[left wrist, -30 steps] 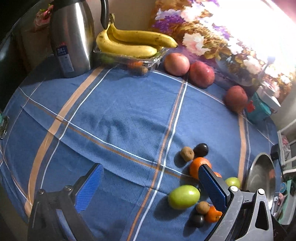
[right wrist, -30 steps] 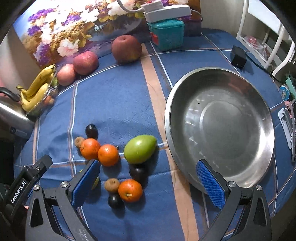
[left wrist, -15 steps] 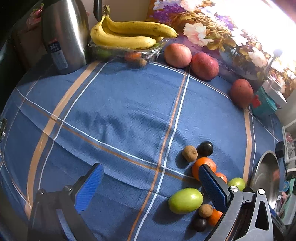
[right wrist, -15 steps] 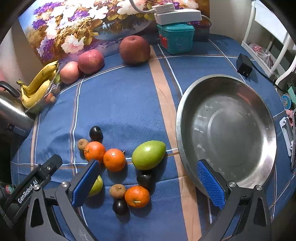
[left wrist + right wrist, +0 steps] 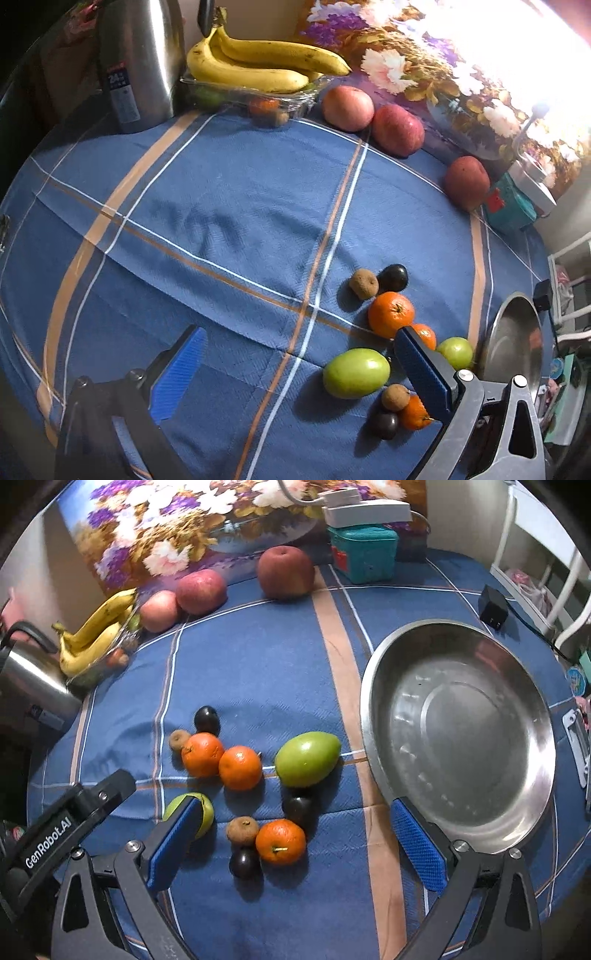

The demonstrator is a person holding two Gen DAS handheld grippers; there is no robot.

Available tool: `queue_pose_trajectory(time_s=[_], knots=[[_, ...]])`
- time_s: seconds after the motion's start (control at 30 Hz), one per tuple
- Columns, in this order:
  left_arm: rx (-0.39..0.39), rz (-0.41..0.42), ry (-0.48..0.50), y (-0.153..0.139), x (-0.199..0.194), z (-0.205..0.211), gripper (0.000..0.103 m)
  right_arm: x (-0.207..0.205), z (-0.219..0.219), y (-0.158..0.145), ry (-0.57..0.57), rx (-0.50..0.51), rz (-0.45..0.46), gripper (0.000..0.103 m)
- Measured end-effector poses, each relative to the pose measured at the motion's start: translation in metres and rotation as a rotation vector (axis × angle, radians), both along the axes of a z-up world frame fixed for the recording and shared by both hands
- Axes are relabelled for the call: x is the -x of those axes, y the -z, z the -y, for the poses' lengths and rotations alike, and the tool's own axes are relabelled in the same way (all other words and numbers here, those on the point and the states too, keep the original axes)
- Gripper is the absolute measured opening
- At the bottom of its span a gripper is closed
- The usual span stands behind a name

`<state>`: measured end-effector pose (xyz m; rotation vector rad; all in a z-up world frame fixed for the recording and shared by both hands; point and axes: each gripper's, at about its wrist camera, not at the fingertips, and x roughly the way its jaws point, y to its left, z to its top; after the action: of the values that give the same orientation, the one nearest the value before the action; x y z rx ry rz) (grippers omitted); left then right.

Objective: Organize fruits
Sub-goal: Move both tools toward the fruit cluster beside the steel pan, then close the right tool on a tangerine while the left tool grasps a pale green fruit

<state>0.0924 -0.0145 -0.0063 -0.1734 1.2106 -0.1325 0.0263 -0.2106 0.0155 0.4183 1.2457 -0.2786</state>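
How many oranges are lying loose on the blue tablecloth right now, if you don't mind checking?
3. Two touch side by side, the left orange and the middle orange, left of the green mango. The near orange lies closer, beside a brown fruit. Others may hide in the banana tray.

Left gripper point(image 5: 299, 360) and right gripper point(image 5: 295, 834), apparently wide apart, empty.

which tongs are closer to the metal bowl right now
Right. The right tongs hang open with one pad at the metal bowl's near rim. The left tongs, also open, sit across the fruit cluster from the bowl, farther off.
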Motion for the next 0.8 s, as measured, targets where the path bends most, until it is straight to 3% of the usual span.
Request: queue_pose_trajectory(time_s=[0.1,0.23,0.3,0.43,0.8], knots=[[0.013,-0.015,0.021,0.004,0.001,0.005,0.102,0.001,0.001,0.009,0.001,-0.024,-0.023,0.101],[0.024,-0.053,0.030,0.016,-0.001,0.009,0.100,0.001,0.004,0.024,0.015,-0.063,-0.070,0.086],[0.029,-0.075,0.033,0.023,-0.003,0.011,0.098,0.000,0.003,0.028,0.017,-0.080,-0.078,0.084],[0.042,-0.120,0.052,0.038,-0.003,0.020,0.091,-0.002,0.001,0.039,0.020,-0.121,-0.102,0.072],[0.118,-0.168,0.071,0.053,0.003,0.040,0.070,-0.002,-0.006,0.047,0.020,-0.186,-0.103,0.056]])
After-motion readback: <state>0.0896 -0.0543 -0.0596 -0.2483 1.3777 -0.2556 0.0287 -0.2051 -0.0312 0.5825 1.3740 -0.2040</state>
